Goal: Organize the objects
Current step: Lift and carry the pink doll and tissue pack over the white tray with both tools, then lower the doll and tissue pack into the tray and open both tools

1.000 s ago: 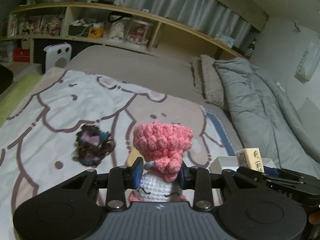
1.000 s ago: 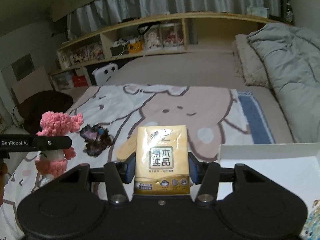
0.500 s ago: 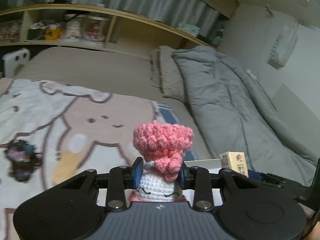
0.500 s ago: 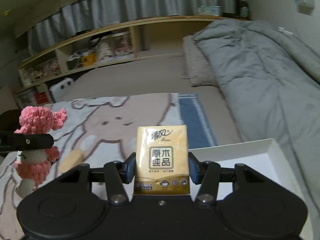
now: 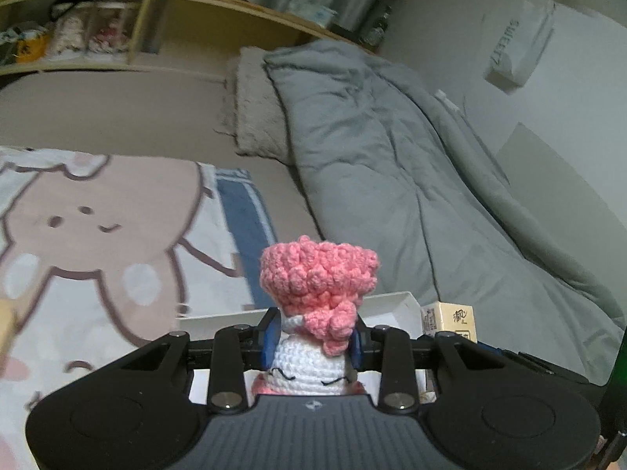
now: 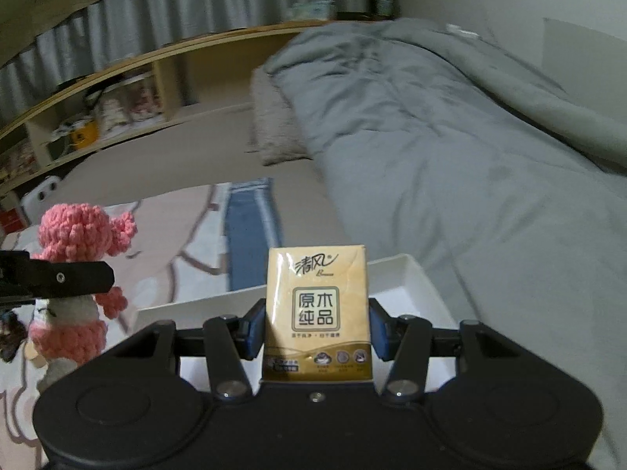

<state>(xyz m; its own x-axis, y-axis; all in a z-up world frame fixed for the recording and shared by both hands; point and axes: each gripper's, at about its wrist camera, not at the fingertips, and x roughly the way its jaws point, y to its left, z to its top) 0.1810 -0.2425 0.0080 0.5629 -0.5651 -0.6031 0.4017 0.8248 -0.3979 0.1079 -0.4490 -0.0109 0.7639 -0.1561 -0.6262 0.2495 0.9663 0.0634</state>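
Note:
My left gripper (image 5: 313,342) is shut on a crocheted doll (image 5: 317,278) with pink hair and a white face, held upright above the bed. The doll also shows in the right wrist view (image 6: 78,258), at the left, clamped by the left gripper. My right gripper (image 6: 317,329) is shut on a yellow tissue pack (image 6: 317,309), held upright. The pack shows in the left wrist view (image 5: 448,319) at the right. A white tray (image 6: 415,286) lies on the bed just beyond both grippers; its rim shows in the left wrist view (image 5: 395,299).
A cartoon-bear blanket (image 5: 98,243) covers the bed on the left. A grey duvet (image 5: 392,164) is heaped on the right, with a pillow (image 5: 250,117) behind. A wooden shelf (image 6: 117,102) with small items runs along the back. A dark object (image 6: 9,338) lies at the left edge.
Both grippers have swung to the right with their loads. The white tray now sits straight ahead of both, and the dark object has slid out of the left wrist view.

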